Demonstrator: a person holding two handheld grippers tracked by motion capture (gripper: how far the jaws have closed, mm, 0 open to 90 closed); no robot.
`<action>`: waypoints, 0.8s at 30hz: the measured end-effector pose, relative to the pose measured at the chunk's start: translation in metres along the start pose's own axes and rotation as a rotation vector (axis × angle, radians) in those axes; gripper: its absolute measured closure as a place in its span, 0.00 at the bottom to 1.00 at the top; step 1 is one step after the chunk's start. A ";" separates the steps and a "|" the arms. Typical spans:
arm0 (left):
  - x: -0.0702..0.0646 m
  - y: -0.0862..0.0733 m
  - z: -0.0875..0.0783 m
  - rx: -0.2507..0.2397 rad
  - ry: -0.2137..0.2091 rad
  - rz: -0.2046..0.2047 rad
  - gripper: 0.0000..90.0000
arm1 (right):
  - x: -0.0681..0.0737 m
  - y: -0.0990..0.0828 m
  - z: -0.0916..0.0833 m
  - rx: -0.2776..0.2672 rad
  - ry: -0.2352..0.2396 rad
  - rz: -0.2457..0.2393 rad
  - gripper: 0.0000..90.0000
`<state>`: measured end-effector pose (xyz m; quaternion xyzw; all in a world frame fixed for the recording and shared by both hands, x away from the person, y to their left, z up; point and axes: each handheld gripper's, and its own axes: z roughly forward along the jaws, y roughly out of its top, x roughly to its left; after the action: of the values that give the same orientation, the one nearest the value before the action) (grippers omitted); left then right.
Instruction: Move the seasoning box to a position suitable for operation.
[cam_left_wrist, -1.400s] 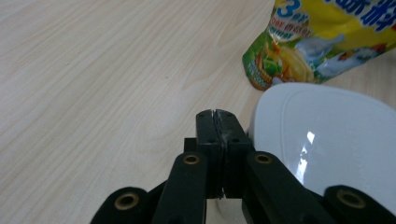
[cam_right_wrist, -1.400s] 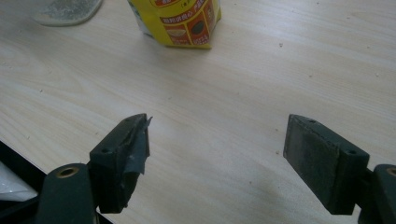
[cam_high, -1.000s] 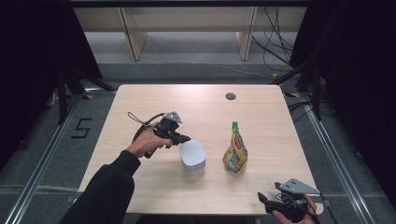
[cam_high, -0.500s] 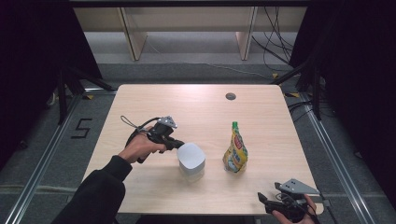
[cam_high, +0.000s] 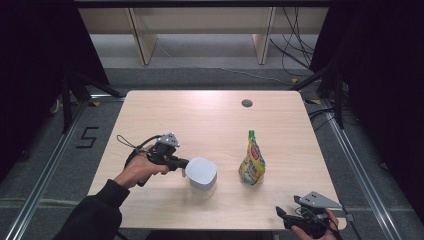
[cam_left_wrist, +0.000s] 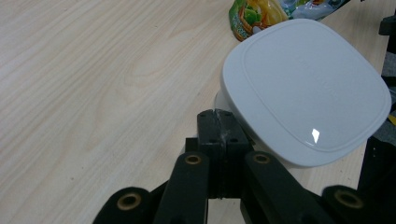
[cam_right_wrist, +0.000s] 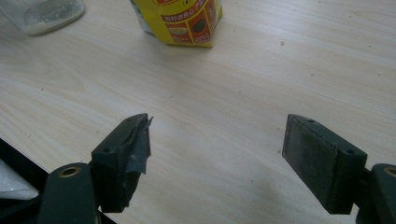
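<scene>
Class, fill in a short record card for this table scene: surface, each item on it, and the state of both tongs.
Surface: light wooden table with a small round hole
Item 1: clear container with white rounded-square lid, upright
Item 2: yellow and green stand-up pouch with green cap, upright, apart from the container
Left tongs: jaws shut together, tips against the container's side just under the lid
Right tongs: jaws wide open, nothing between them, at the table's near right edge

Two hand-held tools, one closed, one wide.
Left tool (cam_high: 183, 163) with jaws pressed together, reaching rightward; right tool (cam_high: 286, 216) low, jaws spread apart.
</scene>
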<state>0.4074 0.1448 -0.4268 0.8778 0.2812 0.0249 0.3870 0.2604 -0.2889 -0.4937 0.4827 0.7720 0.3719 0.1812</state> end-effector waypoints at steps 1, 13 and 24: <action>0.000 -0.003 -0.003 0.007 -0.001 0.007 0.99 | 0.000 0.000 0.000 0.001 -0.001 0.000 0.27; -0.008 -0.031 -0.018 -0.040 -0.043 -0.034 0.99 | 0.001 0.000 0.000 0.000 -0.002 0.002 0.27; -0.013 -0.053 -0.035 -0.223 -0.004 -0.091 0.81 | 0.000 0.000 0.000 0.001 0.009 0.009 0.27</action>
<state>0.3626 0.1904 -0.4364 0.8157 0.3154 0.0364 0.4835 0.2600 -0.2890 -0.4936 0.4844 0.7709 0.3743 0.1759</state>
